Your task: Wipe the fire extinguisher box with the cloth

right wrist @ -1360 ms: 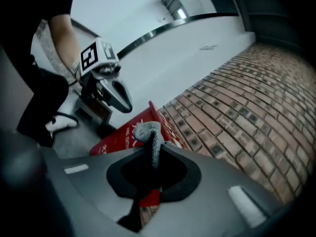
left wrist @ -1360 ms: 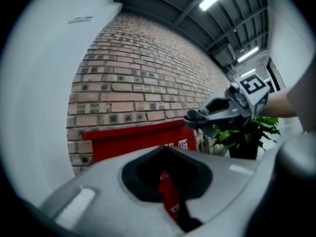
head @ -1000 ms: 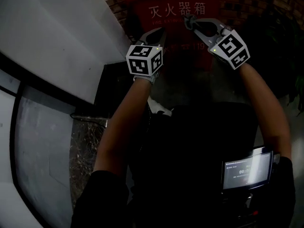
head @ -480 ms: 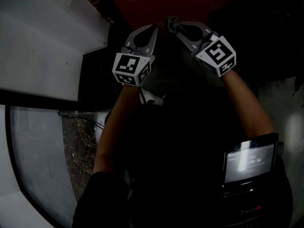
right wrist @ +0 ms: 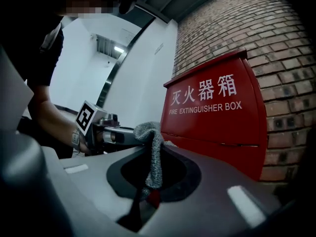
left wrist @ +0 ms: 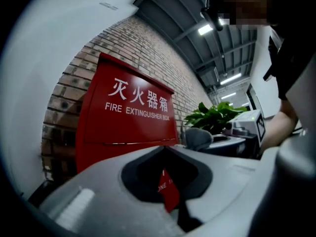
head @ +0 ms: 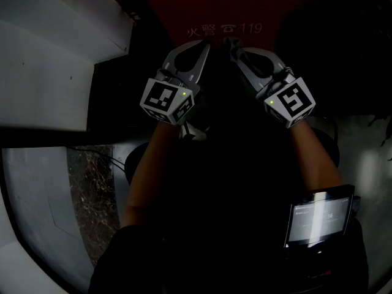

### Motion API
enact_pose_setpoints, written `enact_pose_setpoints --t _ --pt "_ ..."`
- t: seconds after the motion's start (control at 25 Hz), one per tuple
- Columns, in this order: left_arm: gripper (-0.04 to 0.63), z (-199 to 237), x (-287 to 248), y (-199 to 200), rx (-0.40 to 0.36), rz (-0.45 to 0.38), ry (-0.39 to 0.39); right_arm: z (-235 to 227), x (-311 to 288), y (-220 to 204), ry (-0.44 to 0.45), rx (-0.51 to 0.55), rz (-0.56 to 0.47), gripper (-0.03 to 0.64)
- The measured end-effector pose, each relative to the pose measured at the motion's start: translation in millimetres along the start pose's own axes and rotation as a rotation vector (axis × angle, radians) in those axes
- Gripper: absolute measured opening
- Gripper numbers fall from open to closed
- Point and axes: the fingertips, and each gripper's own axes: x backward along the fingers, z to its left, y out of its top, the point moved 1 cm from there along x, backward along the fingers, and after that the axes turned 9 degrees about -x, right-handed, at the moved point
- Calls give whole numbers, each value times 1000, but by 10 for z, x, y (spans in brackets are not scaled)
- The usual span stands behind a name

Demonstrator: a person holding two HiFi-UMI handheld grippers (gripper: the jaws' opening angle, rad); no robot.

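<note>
The red fire extinguisher box (head: 214, 5) stands against a brick wall, its white lettering facing me. Both grippers point at its lower front, just under the "119" line. My right gripper (head: 233, 44) is shut on a grey knitted cloth (right wrist: 153, 147), which hangs out of the jaws' tip in a bunch. My left gripper (head: 201, 45) is beside it on the left, shut with nothing in it; red box (left wrist: 123, 117) shows through the gap behind its closed tips. The cloth (left wrist: 197, 138) also shows from the left gripper view, a short way from the box's front.
A brick wall (right wrist: 276, 28) runs behind and beside the box. A green potted plant (left wrist: 215, 117) stands to the right of it. White wall panels (head: 55, 54) lie to the left. A lit screen (head: 318, 216) hangs at the person's waist.
Both grippers have come down the box's front, from the large title characters to below the "119" line. The cloth has stayed in the right gripper.
</note>
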Motion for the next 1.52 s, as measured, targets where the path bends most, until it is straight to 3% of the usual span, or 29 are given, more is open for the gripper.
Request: enact_pose_setpoints --t 0.16,0.28,0.56,1.0,1.52 --pt "3 -103 -7 19 -45 -1 -47 -21 22 59 -22 -8 -18 29" --pt "3 -161 33 39 -11 -20 -57 -33 23 22 -23 -25 -10 29" --pt "3 -344 44 -222 46 40 -83 59 31 -21 4 -22 -22 29" --pt "3 -293 110 -248 97 38 -59 91 47 -115 17 -65 -11 29" --pt "3 -277 90 -304 84 48 -50 59 53 -71 -1 -72 -37 29"
